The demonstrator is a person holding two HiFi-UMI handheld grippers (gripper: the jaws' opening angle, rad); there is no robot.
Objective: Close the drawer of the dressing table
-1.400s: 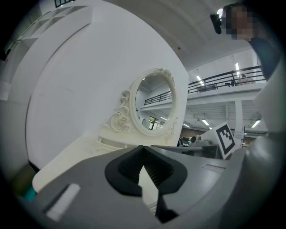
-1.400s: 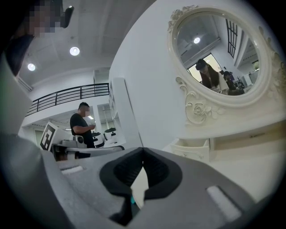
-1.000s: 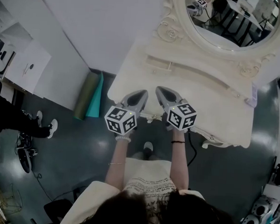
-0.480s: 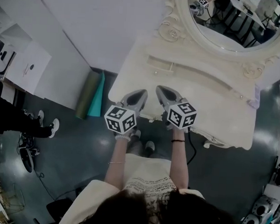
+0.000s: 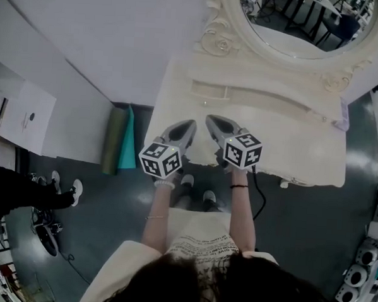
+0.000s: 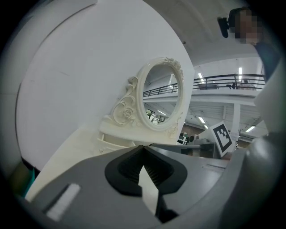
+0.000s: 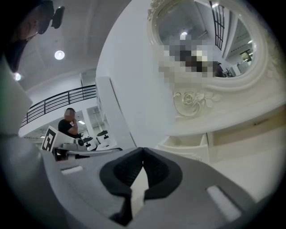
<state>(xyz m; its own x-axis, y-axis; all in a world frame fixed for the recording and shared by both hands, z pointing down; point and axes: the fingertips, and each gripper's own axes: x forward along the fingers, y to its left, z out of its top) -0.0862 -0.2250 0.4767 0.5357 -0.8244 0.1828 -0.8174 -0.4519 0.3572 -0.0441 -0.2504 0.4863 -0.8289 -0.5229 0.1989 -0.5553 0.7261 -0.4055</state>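
The cream dressing table (image 5: 302,153) stands under an oval mirror (image 5: 290,26). A small drawer (image 5: 211,90) in its raised back shelf is pulled out a little; it also shows in the left gripper view as the drawer (image 6: 111,142) and in the right gripper view as the drawer (image 7: 187,144). My left gripper (image 5: 191,124) and right gripper (image 5: 210,119) hover side by side over the tabletop, short of the drawer, pointing at it. The left gripper (image 6: 143,147) is shut and empty. The right gripper (image 7: 142,150) is also shut with nothing between its pads.
A white wall runs behind and left of the table. A rolled green and teal mat (image 5: 120,140) lies on the dark floor beside the table's left end. A white cabinet (image 5: 23,116) and a bystander's legs (image 5: 29,192) are at far left.
Both grippers have moved forward over the tabletop toward the small drawer, keeping side by side and shut. The head view has shifted, bringing the table nearer.
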